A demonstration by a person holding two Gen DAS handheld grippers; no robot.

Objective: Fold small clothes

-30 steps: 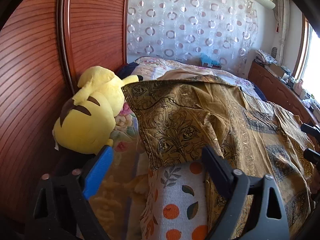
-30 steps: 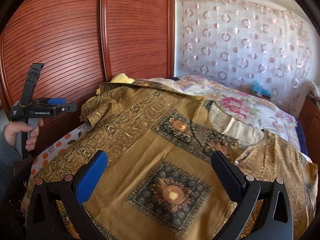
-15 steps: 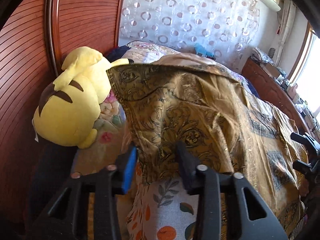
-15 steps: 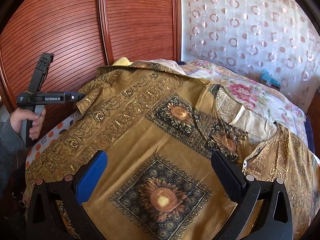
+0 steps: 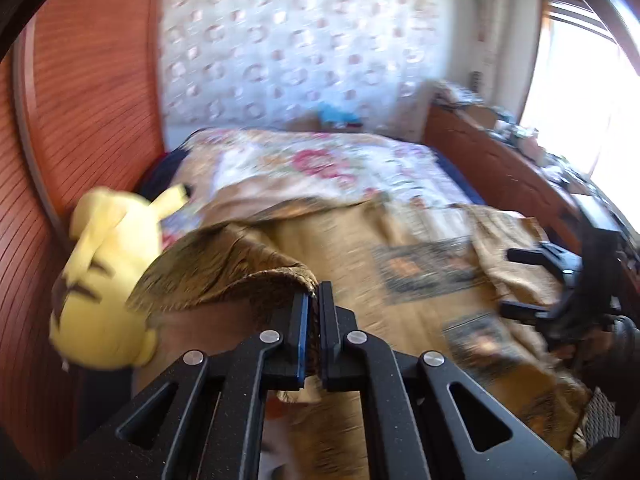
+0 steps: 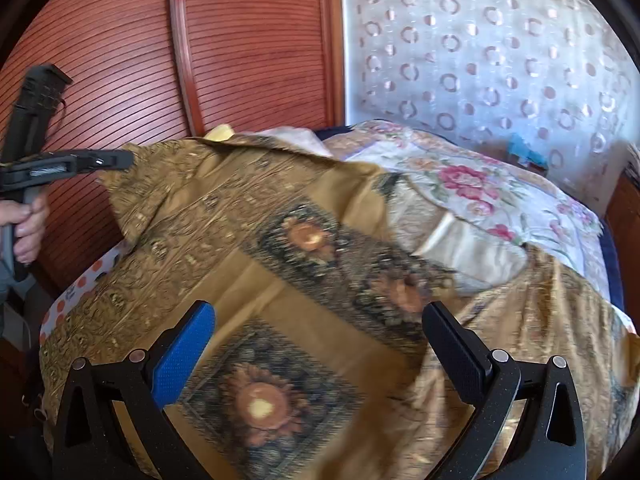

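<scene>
The left gripper (image 5: 314, 300) has just closed its jaws and now pinches a corner of the golden-brown patterned garment (image 6: 280, 264), with the cloth caught between the blue pad and the black one. That corner is raised off the bed (image 5: 320, 160), and the fabric hangs from the jaws in a curved fold toward the left, just in front of the yellow plush toy (image 5: 108, 280) that lies against the reddish wooden wardrobe (image 5: 80, 100).

The rest of the garment lies spread over the near half of the bed, its dark square sunflower panels facing up. Beyond it, a floral bedspread (image 6: 500, 192) covers the far part of the bed, and a curtain with a ring pattern (image 6: 480, 48) hangs behind.

The right gripper (image 6: 320, 340) hovers over the near middle of the garment with its jaws wide apart and nothing between them. From its camera, a hand (image 6: 26, 224) at the far left grips the handle of the left gripper, whose tip meets the garment's lifted left corner. An orange-dotted white cloth (image 6: 84, 280) peeks out under the garment's left edge.
</scene>
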